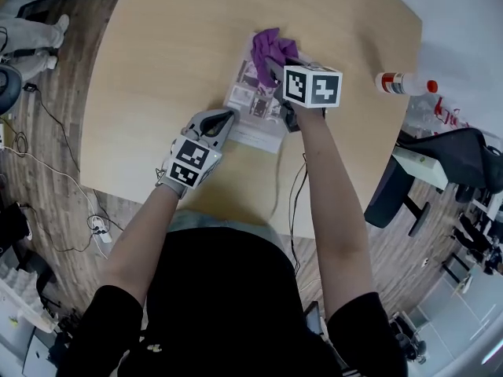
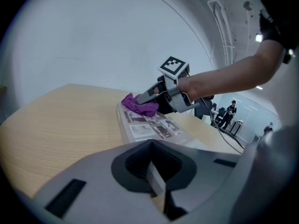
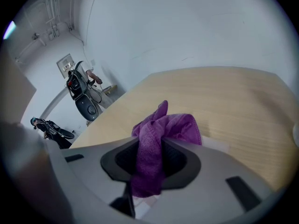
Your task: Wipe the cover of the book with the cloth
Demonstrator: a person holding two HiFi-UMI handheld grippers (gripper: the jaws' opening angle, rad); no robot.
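A book point(image 1: 253, 104) with a pale cover printed with small pictures lies on the wooden table point(image 1: 173, 61); the left gripper view shows the book point(image 2: 149, 127) too. My right gripper point(image 1: 275, 75) is shut on a purple cloth point(image 1: 271, 49) that rests on the book's far end. The cloth point(image 3: 156, 143) bunches up between the jaws in the right gripper view. My left gripper point(image 1: 222, 121) is shut, nothing held, its tips at the book's near left edge. In the left gripper view the cloth point(image 2: 140, 105) sits under the right gripper point(image 2: 152, 93).
A white bottle with a red cap point(image 1: 405, 83) lies on the table at the right. Office chairs point(image 1: 440, 163) stand off the table's right edge. Cables point(image 1: 55, 179) run over the wood floor at left.
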